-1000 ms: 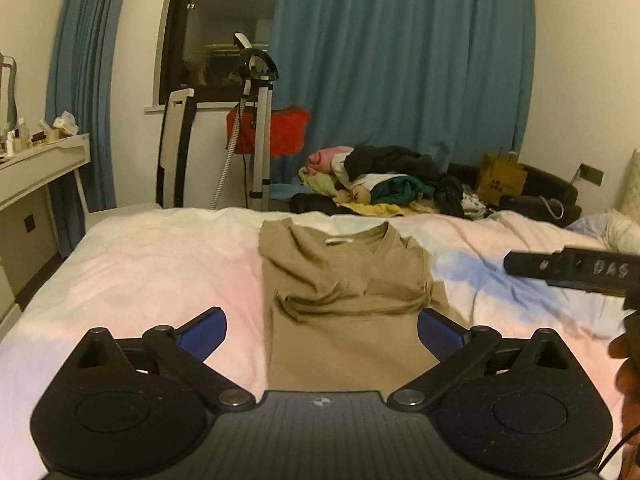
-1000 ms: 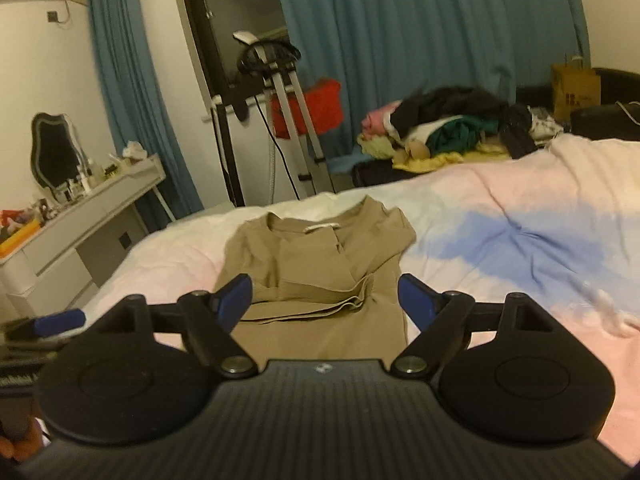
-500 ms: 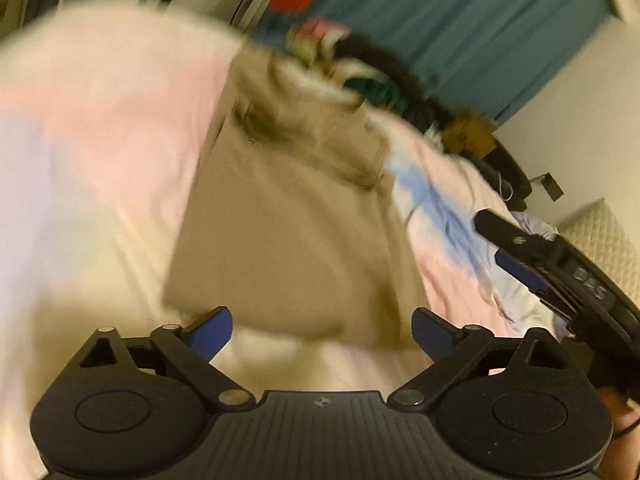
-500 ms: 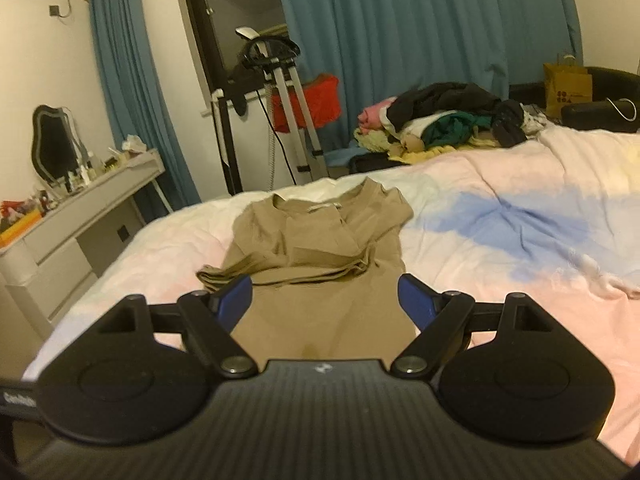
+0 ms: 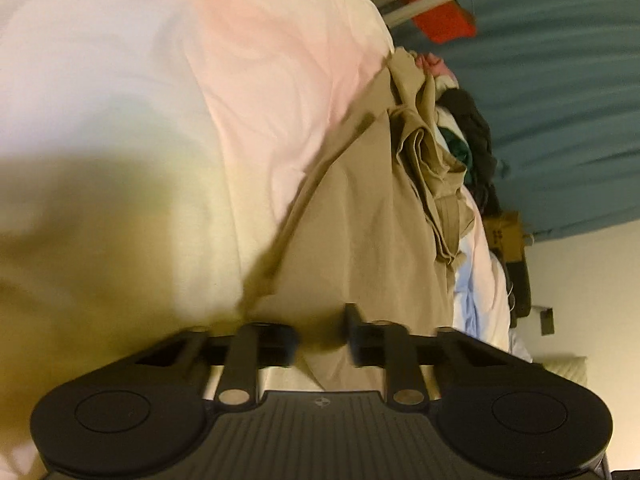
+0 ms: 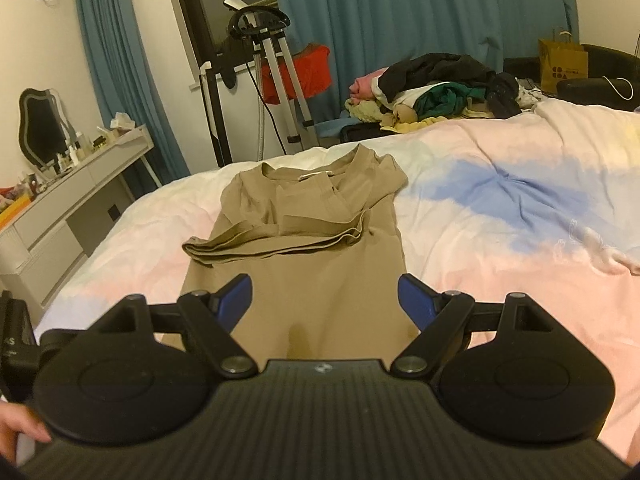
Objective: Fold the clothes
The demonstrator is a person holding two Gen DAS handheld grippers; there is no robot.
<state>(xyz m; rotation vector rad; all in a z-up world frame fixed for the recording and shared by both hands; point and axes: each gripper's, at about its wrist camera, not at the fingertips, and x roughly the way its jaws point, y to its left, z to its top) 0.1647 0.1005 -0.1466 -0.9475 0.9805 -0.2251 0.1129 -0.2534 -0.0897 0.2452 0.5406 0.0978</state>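
Each handheld device is matte black plastic, with a ribbed central deck bearing a small round emblem, two large round hubs at the sides, and linkage arms pinned by silver screws. The right gripper [image 6: 324,300] carries blue pads [image 6: 412,296] on its fingers; the left gripper [image 5: 320,338] shows dark fingers. A bare hand [image 6: 18,426] shows at the right view's lower left edge.

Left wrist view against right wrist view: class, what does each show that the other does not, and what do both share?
Only the left wrist view shows the left gripper, its jaws just closed onto the hem of the tan cotton T-shirt. Only the right wrist view shows the open right gripper, the white dressing table and the mirror. Both show the T-shirt, pastel bedspread, blue curtains and clothes pile.
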